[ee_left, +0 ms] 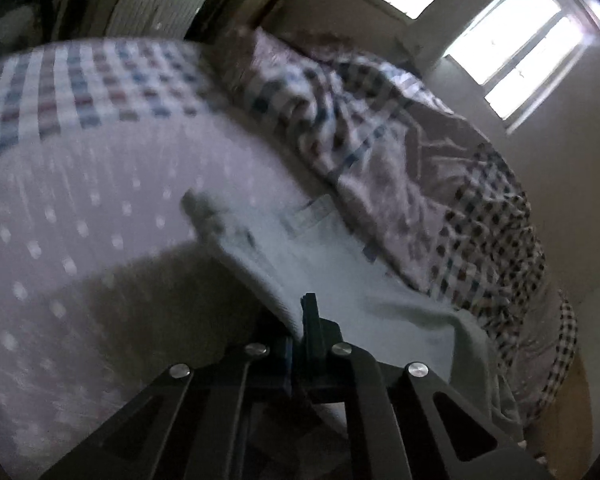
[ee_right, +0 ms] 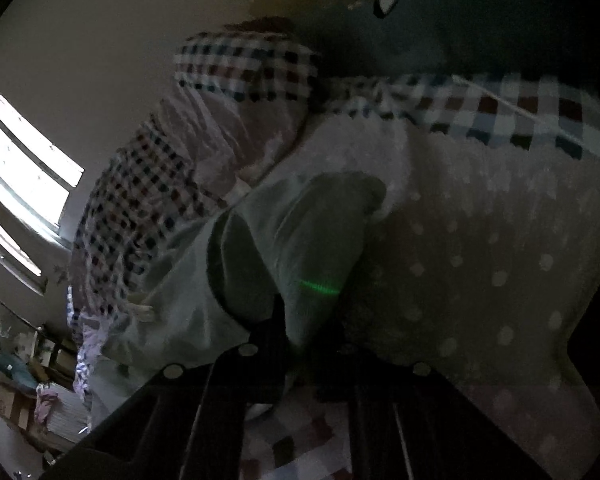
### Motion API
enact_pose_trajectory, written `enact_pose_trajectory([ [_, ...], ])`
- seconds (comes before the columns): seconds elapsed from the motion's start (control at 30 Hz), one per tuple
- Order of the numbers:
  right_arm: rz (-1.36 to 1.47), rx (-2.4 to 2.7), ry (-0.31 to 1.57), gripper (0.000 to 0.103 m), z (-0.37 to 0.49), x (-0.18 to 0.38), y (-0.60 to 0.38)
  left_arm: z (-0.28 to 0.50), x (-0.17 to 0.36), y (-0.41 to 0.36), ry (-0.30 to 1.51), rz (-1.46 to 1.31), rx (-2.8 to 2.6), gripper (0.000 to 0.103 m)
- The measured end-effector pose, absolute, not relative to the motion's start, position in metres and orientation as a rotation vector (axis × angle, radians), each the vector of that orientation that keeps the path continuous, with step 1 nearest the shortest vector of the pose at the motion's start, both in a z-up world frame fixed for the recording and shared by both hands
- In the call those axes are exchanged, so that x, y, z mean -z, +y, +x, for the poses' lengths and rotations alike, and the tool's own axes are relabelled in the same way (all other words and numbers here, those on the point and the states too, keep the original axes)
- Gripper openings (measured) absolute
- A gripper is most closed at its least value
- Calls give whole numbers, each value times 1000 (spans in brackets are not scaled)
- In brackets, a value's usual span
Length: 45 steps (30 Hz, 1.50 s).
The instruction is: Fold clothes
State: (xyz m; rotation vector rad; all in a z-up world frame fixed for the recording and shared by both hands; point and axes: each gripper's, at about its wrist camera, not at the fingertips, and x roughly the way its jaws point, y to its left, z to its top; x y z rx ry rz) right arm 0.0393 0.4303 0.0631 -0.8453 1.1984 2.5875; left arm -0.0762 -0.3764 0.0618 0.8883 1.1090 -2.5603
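Observation:
A pale grey-green garment point(ee_left: 340, 264) lies on a bed, partly lifted. In the left wrist view my left gripper point(ee_left: 306, 320) is shut on the near edge of this garment, and the cloth drapes away to the right. In the right wrist view the same garment point(ee_right: 300, 232) is bunched and hangs in folds from my right gripper point(ee_right: 300, 336), which is shut on it. A thin green light line crosses the cloth just above the fingers. The view is dark, and the cloth covers the fingertips.
The bed has a pink sheet with white dots point(ee_left: 80, 220) and a checked blanket point(ee_left: 420, 168) crumpled along its far side. Bright windows point(ee_left: 512, 52) sit in the wall behind. Cluttered boxes and shelves point(ee_right: 24, 392) stand on the floor beside the bed.

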Motion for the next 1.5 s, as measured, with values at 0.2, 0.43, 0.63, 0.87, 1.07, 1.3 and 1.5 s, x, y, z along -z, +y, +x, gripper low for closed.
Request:
enact_pose_trajectory([
  [0.2, -770, -2684, 1194, 6, 55, -101, 425, -46, -116, -383, 1063, 763, 2616, 2],
  [0.43, -785, -2689, 1275, 6, 85, -105, 432, 27, -163, -394, 1068, 658, 2651, 2],
  [0.63, -756, -2711, 1340, 5, 123, -110, 433, 88, -158, -407, 1119, 678, 2590, 2],
  [0.87, -734, -2626, 1441, 5, 207, -100, 435, 155, -161, -411, 1139, 668, 2635, 2],
  [1.07, -731, -2517, 1491, 5, 293, -105, 430, 223, -136, -418, 1211, 633, 2607, 2],
  [1.3, -834, -2443, 1457, 5, 331, -88, 441, 281, -65, -421, 1296, 790, 2456, 2],
  [1.5, -812, -2442, 1428, 5, 342, -100, 440, 310, -63, -402, 1256, 771, 2541, 2],
])
